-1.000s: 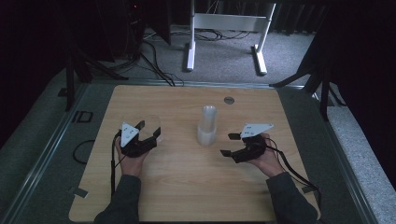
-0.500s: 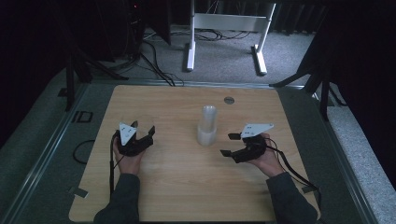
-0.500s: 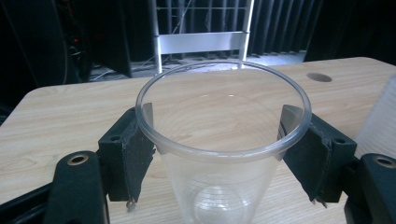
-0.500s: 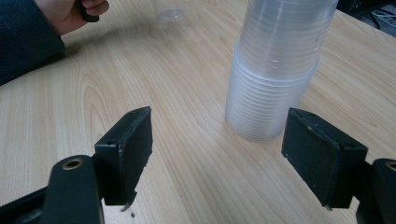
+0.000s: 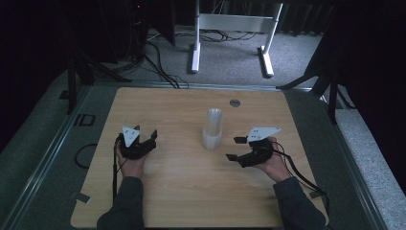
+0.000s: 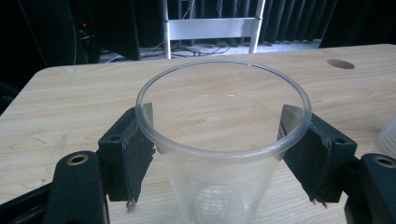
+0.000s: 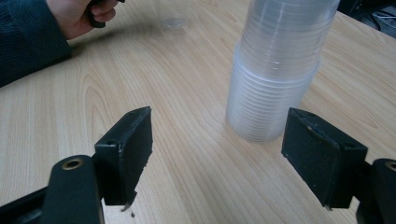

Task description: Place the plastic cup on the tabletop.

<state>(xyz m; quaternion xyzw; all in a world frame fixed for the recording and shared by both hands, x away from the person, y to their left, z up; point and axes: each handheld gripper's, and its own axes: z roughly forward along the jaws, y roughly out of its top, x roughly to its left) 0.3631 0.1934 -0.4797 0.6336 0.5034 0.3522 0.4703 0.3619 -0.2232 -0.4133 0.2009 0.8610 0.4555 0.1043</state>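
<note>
Dark curtains and a white metal frame (image 5: 233,28) stand behind the wooden table (image 5: 191,191), which sits on grey carpet with black cables trailing across it. Near the table's far edge is a small round hole (image 5: 234,102).

My left gripper (image 5: 143,139) is at the left side of the table, and its jaws are closed on a clear cup (image 6: 223,154). In the left gripper view the two black pads press on opposite sides of the cup just below its rim, and the cup stands upright between them, mouth up, its base low in that view. From above, the cup is hard to make out against the wood. Whether its base touches the table I cannot tell.

My right gripper (image 5: 237,148) is at the right side, jaws wide apart with nothing between them. In the right gripper view the pads frame bare wood, and beyond them stands the stack (image 7: 279,70) of clear cups, nested mouth down, upright. The stack (image 5: 212,129) sits near the table's middle, between my two grippers, nearer the right one and apart from both.

Across the table in the right gripper view I see my left hand (image 7: 81,16) and its dark sleeve (image 7: 25,42).
</note>
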